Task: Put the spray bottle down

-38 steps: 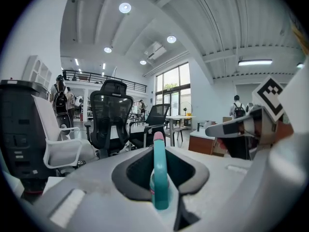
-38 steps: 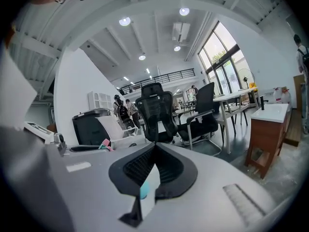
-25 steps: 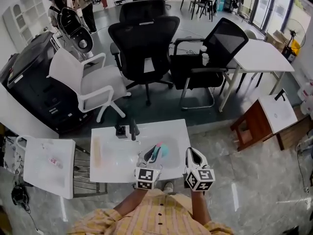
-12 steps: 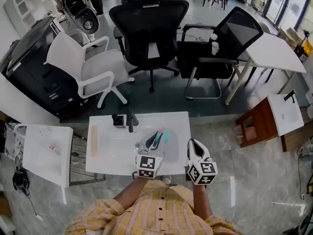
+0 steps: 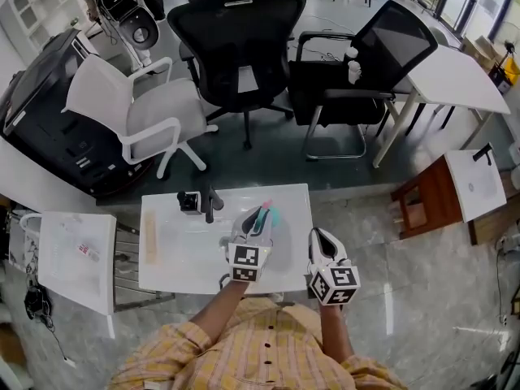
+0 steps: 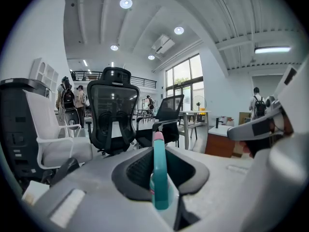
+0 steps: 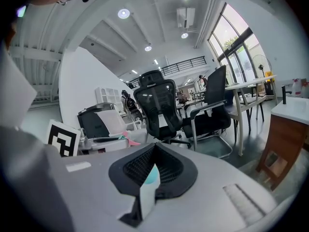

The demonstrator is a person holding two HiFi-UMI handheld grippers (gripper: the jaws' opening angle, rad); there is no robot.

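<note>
Fingers of the left gripper [image 5: 250,232] reach over the right half of the white counter [image 5: 175,254], clamped on a teal spray bottle [image 6: 159,170]. Fingers of the right gripper [image 5: 320,238] sit nearly together beside the counter's edge, with an unidentifiable pale sliver [image 7: 147,192] between them.

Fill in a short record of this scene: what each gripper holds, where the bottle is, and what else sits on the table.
left gripper: shut on the spray bottle, teal with a pink tip
bottle's place: over the white table; contact cannot be told
right gripper: by the table's right edge; jaws nearly together, pale sliver between, grip unclear
also on table: small black objects near the far edge
</note>
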